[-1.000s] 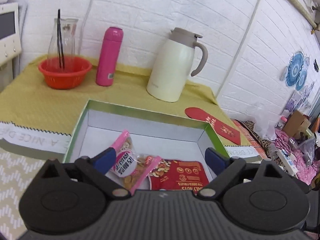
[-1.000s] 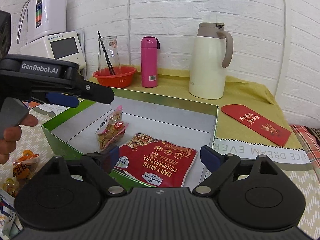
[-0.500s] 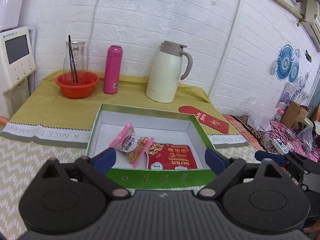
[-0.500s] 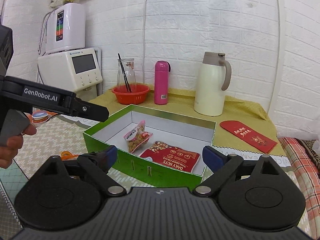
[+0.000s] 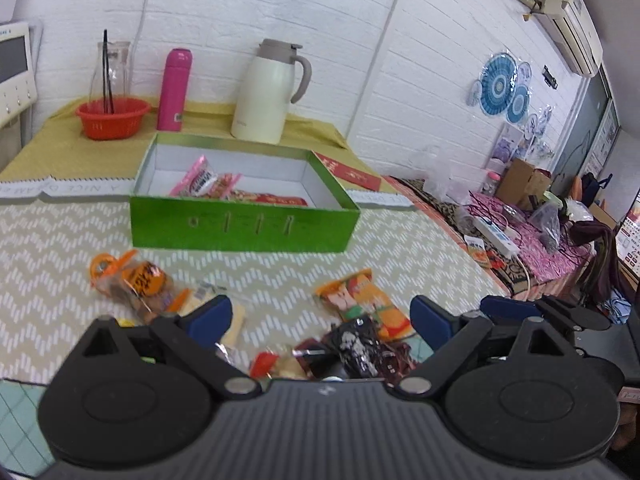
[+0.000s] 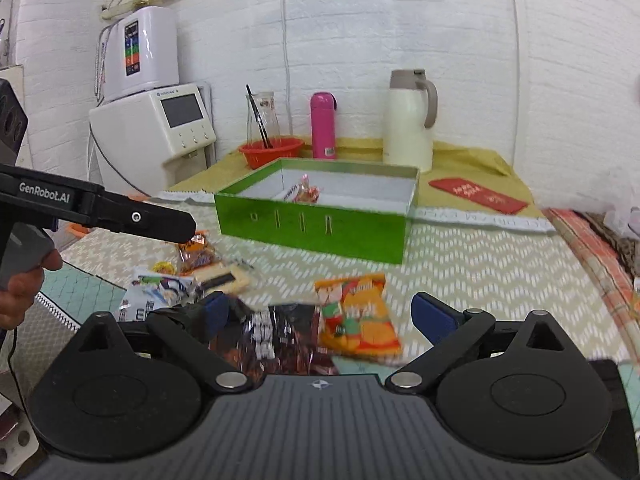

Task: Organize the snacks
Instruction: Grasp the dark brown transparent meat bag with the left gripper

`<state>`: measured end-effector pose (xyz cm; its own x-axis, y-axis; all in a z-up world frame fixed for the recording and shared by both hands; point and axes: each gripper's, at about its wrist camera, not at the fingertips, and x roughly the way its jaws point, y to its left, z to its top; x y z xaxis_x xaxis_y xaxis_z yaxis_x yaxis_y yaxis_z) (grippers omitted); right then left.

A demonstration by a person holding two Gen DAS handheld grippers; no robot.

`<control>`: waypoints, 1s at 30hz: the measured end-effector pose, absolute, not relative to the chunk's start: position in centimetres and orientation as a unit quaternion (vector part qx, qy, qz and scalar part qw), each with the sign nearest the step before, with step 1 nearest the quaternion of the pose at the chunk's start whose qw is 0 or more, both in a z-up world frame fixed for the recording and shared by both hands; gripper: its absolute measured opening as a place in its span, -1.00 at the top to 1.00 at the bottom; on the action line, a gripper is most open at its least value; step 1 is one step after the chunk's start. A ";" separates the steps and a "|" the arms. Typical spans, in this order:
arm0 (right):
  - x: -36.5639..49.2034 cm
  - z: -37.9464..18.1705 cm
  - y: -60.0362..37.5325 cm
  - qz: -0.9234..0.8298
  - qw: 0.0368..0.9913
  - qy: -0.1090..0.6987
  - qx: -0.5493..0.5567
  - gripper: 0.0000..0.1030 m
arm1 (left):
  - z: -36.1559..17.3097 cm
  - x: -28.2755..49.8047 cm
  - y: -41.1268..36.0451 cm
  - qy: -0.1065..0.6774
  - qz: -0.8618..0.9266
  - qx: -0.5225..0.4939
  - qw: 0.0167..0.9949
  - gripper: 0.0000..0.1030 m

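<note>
Snack packets lie loose on the chevron-patterned tablecloth (image 5: 400,248) in front of the open green cardboard box (image 5: 244,228): an orange-and-green crinkly packet (image 6: 356,320) and a dark shiny foil packet (image 6: 276,340) nearest the grippers, an orange-printed clear bag (image 5: 136,284) further left of the box front. Inside the box sit a pink-edged clear nut packet (image 5: 200,180) and a red flat pouch (image 5: 276,199). The left gripper (image 5: 320,320) and right gripper (image 6: 316,312) both hover over the loose packets, jaws spread wide, holding nothing.
</note>
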<state>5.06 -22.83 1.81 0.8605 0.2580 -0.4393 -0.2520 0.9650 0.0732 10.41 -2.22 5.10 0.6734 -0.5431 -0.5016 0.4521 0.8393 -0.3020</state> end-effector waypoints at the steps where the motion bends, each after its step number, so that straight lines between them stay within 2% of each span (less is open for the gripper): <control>1: 4.5 1.0 -22.8 0.127 0.963 0.236 0.016 -1.00 | 4.5 10.3 -2.3 0.306 -0.281 -0.081 0.906 -0.78; 7: 2.7 -2.7 -20.9 0.111 0.955 0.273 0.025 -1.00 | 2.5 12.0 -4.0 0.343 -0.288 -0.053 0.893 -0.78; 17: 2.7 -4.9 -20.5 0.100 0.944 0.315 -0.009 -1.00 | 0.5 16.8 -7.9 0.387 -0.336 -0.013 0.859 -0.76; 18: 2.8 -5.0 -20.9 0.084 0.945 0.315 -0.007 -1.00 | 0.1 17.0 -8.1 0.395 -0.341 -0.011 0.853 -0.57; 19: 2.9 -5.0 -21.5 0.067 0.947 0.315 -0.004 -1.00 | -0.2 17.1 -8.2 0.403 -0.346 -0.012 0.847 0.04; 20: 3.0 -5.0 -22.2 0.051 0.948 0.315 0.000 -1.00 | -0.4 17.1 -8.1 0.411 -0.350 -0.017 0.841 0.21; 25: 3.0 -4.7 -24.8 0.070 0.946 0.314 0.041 -1.00 | -1.0 16.2 -6.7 0.417 -0.355 -0.061 0.835 0.19; 30: 3.6 -4.5 -25.3 0.120 0.939 0.308 0.097 -1.00 | -0.7 15.8 -6.5 0.416 -0.353 -0.056 0.836 0.22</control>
